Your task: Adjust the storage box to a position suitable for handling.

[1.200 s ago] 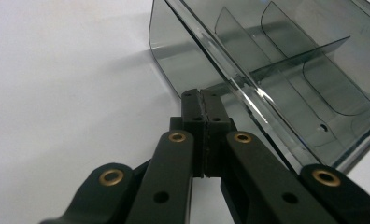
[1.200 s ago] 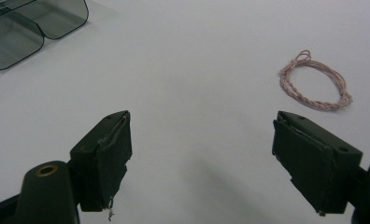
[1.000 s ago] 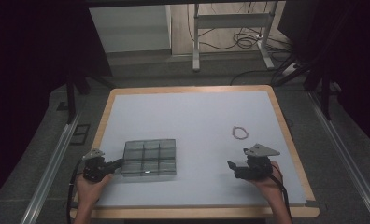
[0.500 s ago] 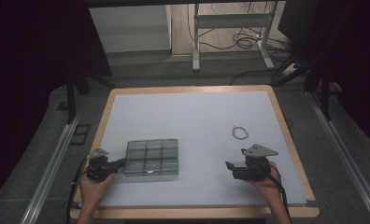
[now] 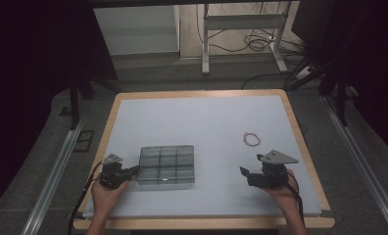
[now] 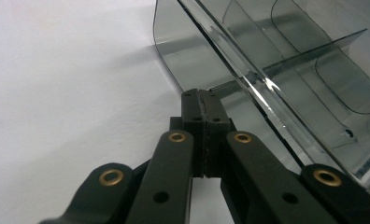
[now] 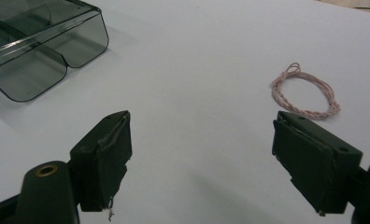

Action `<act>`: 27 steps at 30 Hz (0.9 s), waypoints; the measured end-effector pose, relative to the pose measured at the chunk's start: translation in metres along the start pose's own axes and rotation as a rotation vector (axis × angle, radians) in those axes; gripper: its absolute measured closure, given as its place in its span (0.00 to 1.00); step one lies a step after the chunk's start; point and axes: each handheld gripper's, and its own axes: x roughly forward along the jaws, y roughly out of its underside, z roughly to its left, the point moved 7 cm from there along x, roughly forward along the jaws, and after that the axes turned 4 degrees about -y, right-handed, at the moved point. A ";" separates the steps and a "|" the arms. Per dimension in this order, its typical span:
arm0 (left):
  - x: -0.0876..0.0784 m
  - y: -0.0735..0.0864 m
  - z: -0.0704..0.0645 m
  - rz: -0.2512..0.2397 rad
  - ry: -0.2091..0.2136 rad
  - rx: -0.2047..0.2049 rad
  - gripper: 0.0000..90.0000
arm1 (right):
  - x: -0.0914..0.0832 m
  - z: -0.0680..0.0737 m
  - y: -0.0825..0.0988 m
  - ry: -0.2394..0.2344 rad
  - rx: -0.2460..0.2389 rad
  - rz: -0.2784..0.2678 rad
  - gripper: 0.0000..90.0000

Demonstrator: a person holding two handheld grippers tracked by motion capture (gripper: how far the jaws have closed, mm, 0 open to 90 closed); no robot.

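Observation:
A smoky clear box point(image 5: 166, 165) with several compartments lies on the white table sheet point(image 5: 202, 122), left of centre. My left gripper point(image 5: 134, 170) is shut with nothing between its jaws. Its tips rest against the box's left wall. In the left gripper view the closed tips point(image 6: 202, 100) meet the box point(image 6: 286, 70) at its lower wall. My right gripper point(image 5: 246, 174) hovers near the front right with its jaws wide apart and nothing in them. A small pinkish loop of cord point(image 5: 252, 139) lies just beyond it. In the right gripper view the cord point(image 7: 306, 91) sits ahead of the right jaw of my right gripper point(image 7: 202, 154), and the box corner point(image 7: 38, 46) is at top left.
The sheet lies on a table with a wooden rim point(image 5: 202, 93). Metal rails point(image 5: 55, 171) run along both sides. A white stand point(image 5: 241, 29) and cables sit on the floor beyond the far edge.
My left gripper and the box have both slid a little to the right. My right gripper has stayed put.

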 end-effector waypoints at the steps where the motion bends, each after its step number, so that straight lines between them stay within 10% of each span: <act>1: 0.001 0.000 -0.001 0.000 0.001 0.000 1.00 | 0.000 0.000 0.000 -0.001 -0.001 -0.003 0.21; 27: 0.020 -0.014 -0.031 0.016 0.065 0.033 1.00 | 0.006 0.002 0.004 -0.014 0.003 0.019 0.21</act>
